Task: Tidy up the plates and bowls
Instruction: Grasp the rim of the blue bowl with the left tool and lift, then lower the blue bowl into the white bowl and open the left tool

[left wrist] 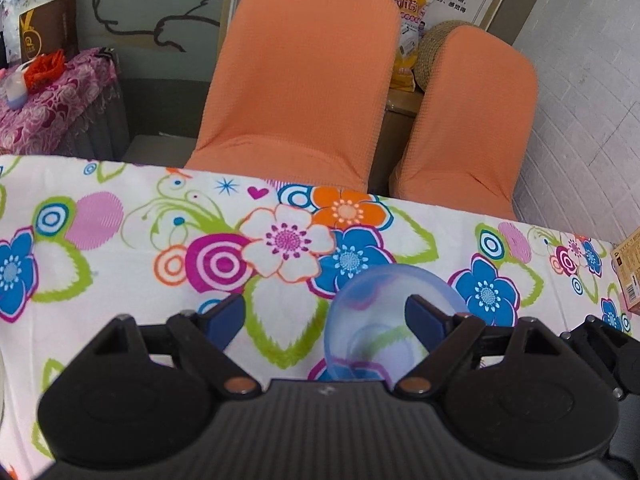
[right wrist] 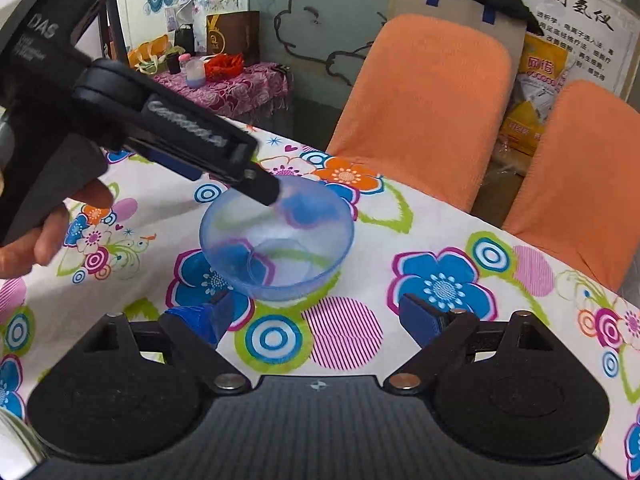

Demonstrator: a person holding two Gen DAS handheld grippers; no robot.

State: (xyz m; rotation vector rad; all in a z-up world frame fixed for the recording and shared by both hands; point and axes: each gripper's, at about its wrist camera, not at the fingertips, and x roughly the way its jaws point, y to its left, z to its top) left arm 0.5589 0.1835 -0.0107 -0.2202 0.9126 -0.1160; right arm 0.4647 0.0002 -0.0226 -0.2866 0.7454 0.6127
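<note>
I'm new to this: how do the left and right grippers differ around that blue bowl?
The left gripper has one finger over the blue bowl; the right gripper sits short of it. One right gripper pad looks brighter blue; the left gripper's pads look dark. Both are open and empty.

Home setting, dining corner of a lived-in room. Table under a floral tablecloth (right wrist: 440, 240); two chairs in orange stretch covers (left wrist: 300, 80) pushed in at 12 and 2 o'clock. Side table with a magenta rose-print cloth (right wrist: 236, 88) at 11 o'clock, cluttered: brown gift bag (right wrist: 232, 32), small bottles, red fabric item. Frosted glass panel with a cartoon outline (right wrist: 320, 20) behind it. Printed Chinese poster (right wrist: 568, 20) and a yellow packaged bag (right wrist: 540, 72) at 1 o'clock. White brick-pattern wall (left wrist: 592, 100) at 3 o'clock.
</note>
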